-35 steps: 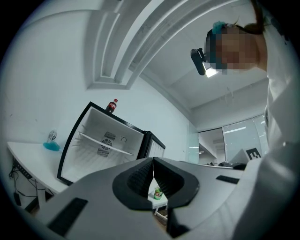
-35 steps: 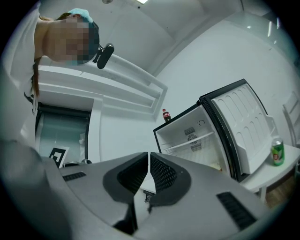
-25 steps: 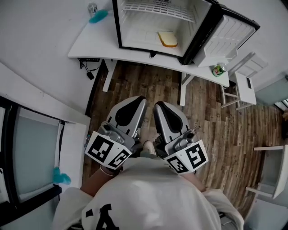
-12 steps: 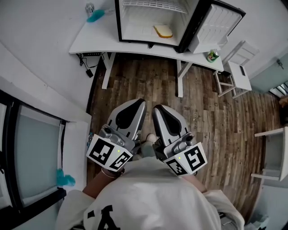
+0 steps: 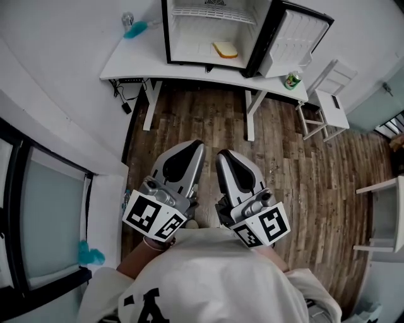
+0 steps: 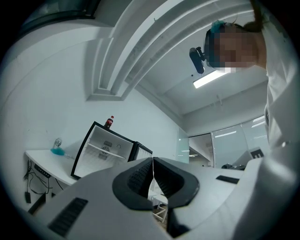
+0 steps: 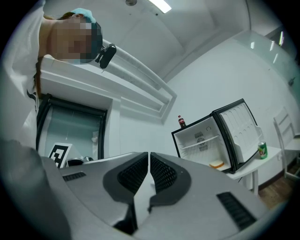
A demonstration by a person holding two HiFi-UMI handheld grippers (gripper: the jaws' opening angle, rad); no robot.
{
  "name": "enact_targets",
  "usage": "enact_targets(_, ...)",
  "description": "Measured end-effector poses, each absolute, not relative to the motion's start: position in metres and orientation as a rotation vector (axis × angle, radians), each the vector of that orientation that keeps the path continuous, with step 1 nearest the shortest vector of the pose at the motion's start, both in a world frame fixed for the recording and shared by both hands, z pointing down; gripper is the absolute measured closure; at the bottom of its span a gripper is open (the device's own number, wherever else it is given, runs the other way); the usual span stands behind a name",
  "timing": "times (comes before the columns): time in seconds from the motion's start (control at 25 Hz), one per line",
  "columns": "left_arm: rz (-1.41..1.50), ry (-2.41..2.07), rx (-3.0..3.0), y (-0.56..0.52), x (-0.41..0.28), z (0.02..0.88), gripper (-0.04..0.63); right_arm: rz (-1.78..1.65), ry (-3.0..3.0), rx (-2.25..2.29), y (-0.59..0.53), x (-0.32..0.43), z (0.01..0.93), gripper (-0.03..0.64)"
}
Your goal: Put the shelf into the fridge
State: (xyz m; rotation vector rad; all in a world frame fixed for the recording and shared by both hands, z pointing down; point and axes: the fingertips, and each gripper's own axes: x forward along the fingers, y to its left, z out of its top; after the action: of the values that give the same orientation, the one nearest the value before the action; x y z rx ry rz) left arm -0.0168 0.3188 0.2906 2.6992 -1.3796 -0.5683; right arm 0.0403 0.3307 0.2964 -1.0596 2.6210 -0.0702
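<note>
**Both claws shut and empty, well back from the open fridge**

The left claw is pressed together with nothing in it, and so is the right claw. We hold them side by side near our chest, pointing out over the wooden floor. Well beyond them, on a white table, stands the small fridge, its door swung open to the right. The wire shelf appears to sit level across the upper part of the fridge. A slice of bread lies on the fridge bottom beneath it. A green can stands on the table just beside the door.

We judge the placing done, or the task not under way here: neither claw carries anything, and we see no other shelf. If anything remains, the next move calls for walking up to the table, since nothing is within reach from here.

Against the frame a second ago, the fridge and table look smaller and sit higher in the head view, with more floor showing, so we seem to have stepped back. The claws keep their place and stay shut.
</note>
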Motion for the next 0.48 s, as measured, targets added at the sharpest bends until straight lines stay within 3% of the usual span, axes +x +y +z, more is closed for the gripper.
enact_targets(0.48,-0.536,-1.346,2.696,0.323,0.012,0.296,0.588,-0.065,2.615,-1.086,0.337,0.068,0.296,0.580)
